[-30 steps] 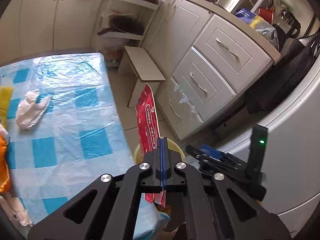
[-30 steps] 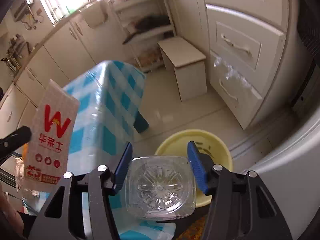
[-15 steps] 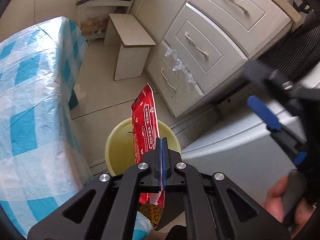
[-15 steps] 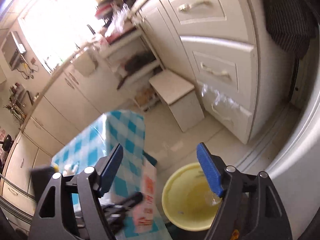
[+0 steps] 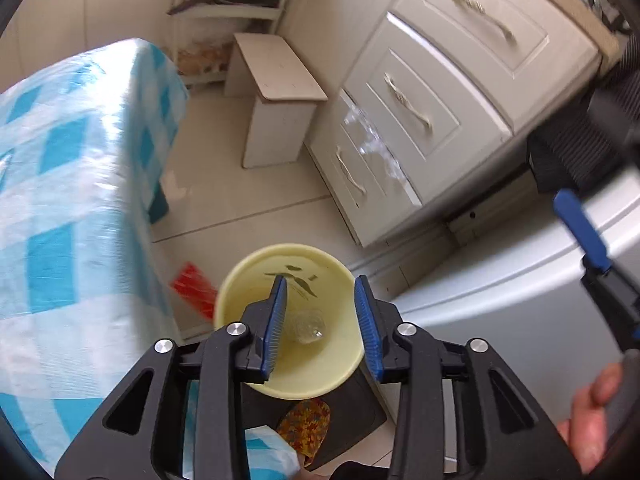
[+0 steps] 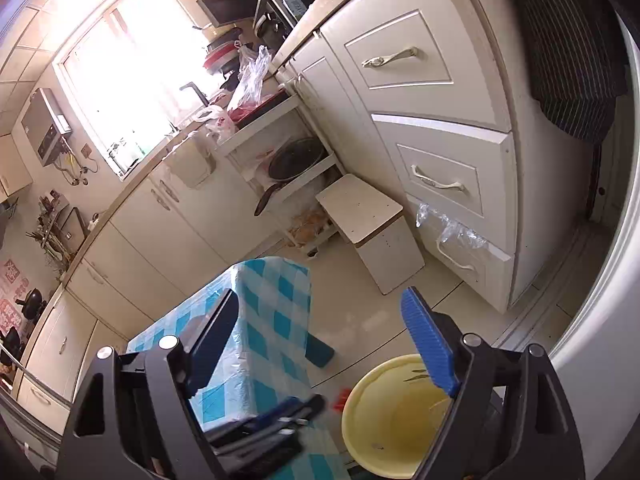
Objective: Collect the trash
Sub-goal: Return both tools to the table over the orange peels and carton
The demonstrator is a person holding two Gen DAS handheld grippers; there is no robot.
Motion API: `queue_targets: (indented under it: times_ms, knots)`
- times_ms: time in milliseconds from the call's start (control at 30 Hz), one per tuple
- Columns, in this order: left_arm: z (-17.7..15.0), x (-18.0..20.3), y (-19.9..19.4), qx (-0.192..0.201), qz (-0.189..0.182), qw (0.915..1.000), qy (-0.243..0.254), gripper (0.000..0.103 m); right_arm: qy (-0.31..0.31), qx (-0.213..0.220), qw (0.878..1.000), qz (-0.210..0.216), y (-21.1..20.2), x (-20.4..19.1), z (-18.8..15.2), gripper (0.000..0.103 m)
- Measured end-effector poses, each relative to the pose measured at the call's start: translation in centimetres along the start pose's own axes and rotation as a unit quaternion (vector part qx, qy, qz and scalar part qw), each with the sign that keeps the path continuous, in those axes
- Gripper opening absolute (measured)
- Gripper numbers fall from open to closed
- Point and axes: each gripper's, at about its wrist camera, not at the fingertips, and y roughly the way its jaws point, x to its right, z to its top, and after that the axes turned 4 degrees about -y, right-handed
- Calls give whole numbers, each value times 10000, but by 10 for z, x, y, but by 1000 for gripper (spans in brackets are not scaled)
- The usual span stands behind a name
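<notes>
Two black plastic grippers, left gripper (image 5: 321, 322) and right gripper (image 6: 320, 340), with triangle holes. Blue ridged pads (image 5: 276, 320) inside. Round silver screws (image 5: 236, 328) at ten and two o'clock.

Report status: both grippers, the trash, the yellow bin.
Left gripper opening, nothing between jaws. Right gripper opening, empty. Red wrapper blurred beside yellow bin, outside rim; clear container inside. Nothing blocking the bin.

No lettering can be read anywhere; red wall posters (image 6: 12, 292) at the left edge are too blurred.
</notes>
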Motion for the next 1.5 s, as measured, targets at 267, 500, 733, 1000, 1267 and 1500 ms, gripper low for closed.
queue_targets:
  times_ms: [267,500,733,1000,1267,1500]
  knots:
    - [-9,-57,-94,617,405,9972,-149,45,-117,-418,9988,238,17,-17,-8,81]
    - [-59,-125,-178,1043,1183,9863,-490,54,-980,-920,9889,626,32,-74,-38,81]
    - [-99,-226,-254,1307,1835,9643,-1390,61,-2442,-1729,9426,1483,42,-169,-113,81]
    - [-125,-287,-287,1501,2167,9429,-2036,68,-3854,-2172,8753,1951,36,-253,-203,81]
    - [-127,-300,-288,1509,2242,9443,-1878,72,-2896,-2512,8978,2165,59,-277,-208,81]
    - [-101,-348,-302,1517,2316,9323,-2328,75,-1341,-3249,9002,2570,114,-287,-208,81]
